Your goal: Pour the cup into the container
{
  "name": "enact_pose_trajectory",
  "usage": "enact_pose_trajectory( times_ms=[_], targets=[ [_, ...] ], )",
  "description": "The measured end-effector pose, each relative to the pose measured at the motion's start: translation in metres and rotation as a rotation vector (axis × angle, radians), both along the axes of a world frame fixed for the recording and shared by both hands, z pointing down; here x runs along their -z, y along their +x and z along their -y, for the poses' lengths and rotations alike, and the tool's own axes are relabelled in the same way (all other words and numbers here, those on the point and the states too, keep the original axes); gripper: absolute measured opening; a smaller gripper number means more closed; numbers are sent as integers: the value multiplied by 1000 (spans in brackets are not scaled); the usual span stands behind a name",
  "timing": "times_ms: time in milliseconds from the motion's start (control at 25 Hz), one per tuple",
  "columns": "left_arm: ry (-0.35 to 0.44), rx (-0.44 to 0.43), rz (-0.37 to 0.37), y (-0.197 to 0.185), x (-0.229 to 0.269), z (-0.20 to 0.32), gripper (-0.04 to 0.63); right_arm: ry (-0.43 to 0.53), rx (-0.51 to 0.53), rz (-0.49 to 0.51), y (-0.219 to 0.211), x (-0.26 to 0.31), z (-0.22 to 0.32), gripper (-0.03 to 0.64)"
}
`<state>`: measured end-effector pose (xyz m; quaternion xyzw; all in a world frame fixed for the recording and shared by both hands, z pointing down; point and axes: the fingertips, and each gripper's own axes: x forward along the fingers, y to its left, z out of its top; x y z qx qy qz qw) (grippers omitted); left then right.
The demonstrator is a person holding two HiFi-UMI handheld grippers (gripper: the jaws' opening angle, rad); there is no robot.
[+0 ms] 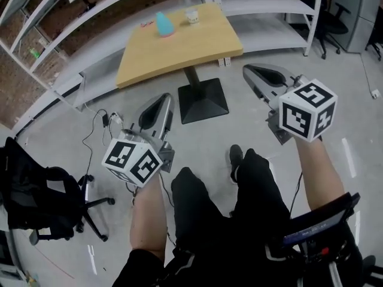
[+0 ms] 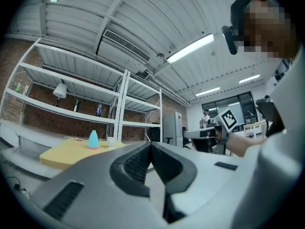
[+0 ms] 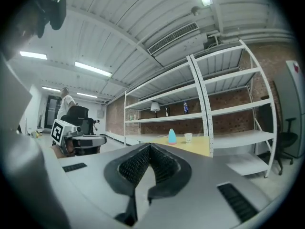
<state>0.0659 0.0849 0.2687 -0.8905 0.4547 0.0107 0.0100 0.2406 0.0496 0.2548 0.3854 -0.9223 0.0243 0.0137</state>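
A light-blue container (image 1: 164, 24) and a small white cup (image 1: 192, 17) stand upright at the far end of a wooden table (image 1: 179, 49), well ahead of both grippers. My left gripper (image 1: 164, 98) and right gripper (image 1: 247, 70) hover above the floor over the person's knees, both shut with nothing between the jaws. In the left gripper view the shut gripper (image 2: 150, 145) points toward the container (image 2: 93, 140) and cup (image 2: 110, 140). In the right gripper view the shut gripper (image 3: 149, 146) faces the container (image 3: 172, 136) and cup (image 3: 188, 137).
The table stands on a black pedestal base (image 1: 203, 100). White shelving (image 1: 263, 5) runs behind it. A black office chair (image 1: 42, 202) sits at the left, and cables (image 1: 105, 121) lie on the floor. The person's legs (image 1: 239, 196) are below the grippers.
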Motion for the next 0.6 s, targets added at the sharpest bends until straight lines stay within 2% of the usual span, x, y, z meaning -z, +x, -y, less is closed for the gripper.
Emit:
enact_pose_trajectory(
  times_ms=[200,600],
  targets=[
    [-21,28,1,4,-8,-62,-5,2,6,3,9,-2,-57,0],
    [-9,40,-6,27,-8,-177,-5,18,3,13,33,9,-161,0]
  ],
)
